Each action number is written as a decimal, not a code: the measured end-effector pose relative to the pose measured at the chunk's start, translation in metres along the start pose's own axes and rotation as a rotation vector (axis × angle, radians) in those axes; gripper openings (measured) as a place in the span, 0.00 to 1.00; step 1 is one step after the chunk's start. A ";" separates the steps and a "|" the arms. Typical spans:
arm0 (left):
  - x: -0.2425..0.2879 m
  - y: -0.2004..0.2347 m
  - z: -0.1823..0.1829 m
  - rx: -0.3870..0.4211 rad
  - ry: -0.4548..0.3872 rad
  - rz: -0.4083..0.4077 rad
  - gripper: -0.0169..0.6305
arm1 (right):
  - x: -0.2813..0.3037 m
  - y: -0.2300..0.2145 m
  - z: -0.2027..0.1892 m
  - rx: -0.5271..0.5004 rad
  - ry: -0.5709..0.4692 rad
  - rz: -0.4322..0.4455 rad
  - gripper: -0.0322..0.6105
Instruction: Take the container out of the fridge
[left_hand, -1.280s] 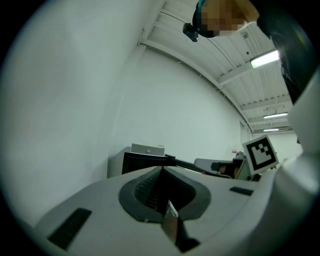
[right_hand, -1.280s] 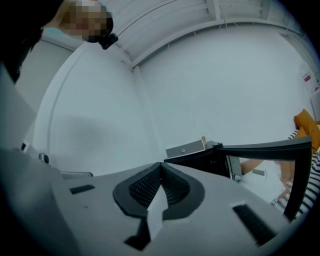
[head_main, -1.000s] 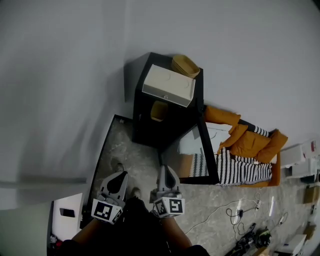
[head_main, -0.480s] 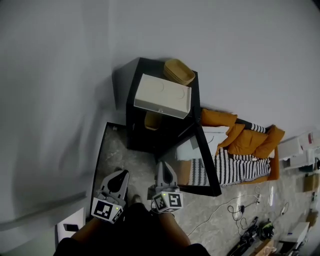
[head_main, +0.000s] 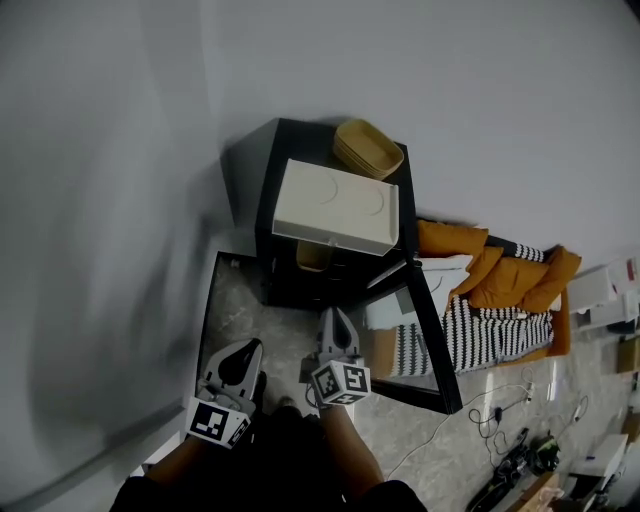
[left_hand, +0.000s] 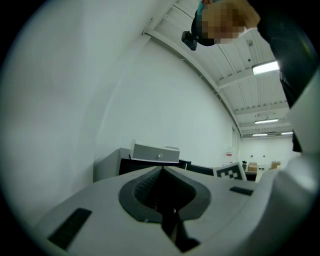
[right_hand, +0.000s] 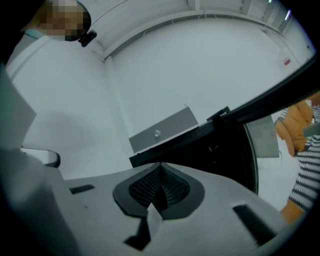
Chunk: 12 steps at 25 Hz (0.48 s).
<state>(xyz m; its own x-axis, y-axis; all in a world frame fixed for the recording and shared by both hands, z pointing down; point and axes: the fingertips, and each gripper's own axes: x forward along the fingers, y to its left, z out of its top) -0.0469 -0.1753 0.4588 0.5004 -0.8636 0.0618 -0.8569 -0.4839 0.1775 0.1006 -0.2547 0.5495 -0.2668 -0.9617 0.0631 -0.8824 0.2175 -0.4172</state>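
Note:
A small black fridge (head_main: 300, 272) stands against the grey wall with its glass door (head_main: 415, 345) swung open to the right. Inside it a tan container (head_main: 314, 257) shows, mostly hidden under the white box (head_main: 335, 206) on top of the fridge. Behind that box sits a woven basket (head_main: 368, 148). My left gripper (head_main: 241, 352) and right gripper (head_main: 336, 320) hang side by side in front of the fridge, short of the opening, both shut and empty. The right gripper view shows the white box (right_hand: 164, 129) and the dark fridge interior (right_hand: 215, 147) ahead. The left gripper view shows the fridge (left_hand: 145, 164) farther off.
Orange cushions and a black-and-white striped cloth (head_main: 490, 320) lie right of the door. Cables (head_main: 505, 415) and small items are scattered on the marbled floor at the lower right. White boxes (head_main: 600, 295) stand at the right edge. The grey wall (head_main: 120, 200) runs along the left.
The fridge has drawn nearer and shifted in the head view, and the white box now covers more of the container. Both grippers stay shut and have edged toward the fridge.

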 end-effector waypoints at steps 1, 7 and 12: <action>0.002 0.004 -0.003 -0.003 0.000 0.001 0.03 | 0.007 -0.005 -0.006 0.011 0.005 -0.006 0.05; 0.018 0.020 -0.021 -0.013 -0.010 0.001 0.03 | 0.041 -0.039 -0.047 0.113 0.022 -0.048 0.05; 0.032 0.028 -0.036 -0.022 -0.017 -0.004 0.03 | 0.066 -0.070 -0.090 0.244 0.054 -0.076 0.14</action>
<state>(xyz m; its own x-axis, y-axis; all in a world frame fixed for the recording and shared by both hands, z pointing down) -0.0509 -0.2112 0.5012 0.5019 -0.8638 0.0440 -0.8516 -0.4846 0.1998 0.1097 -0.3184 0.6642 -0.2290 -0.9620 0.1484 -0.7828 0.0914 -0.6155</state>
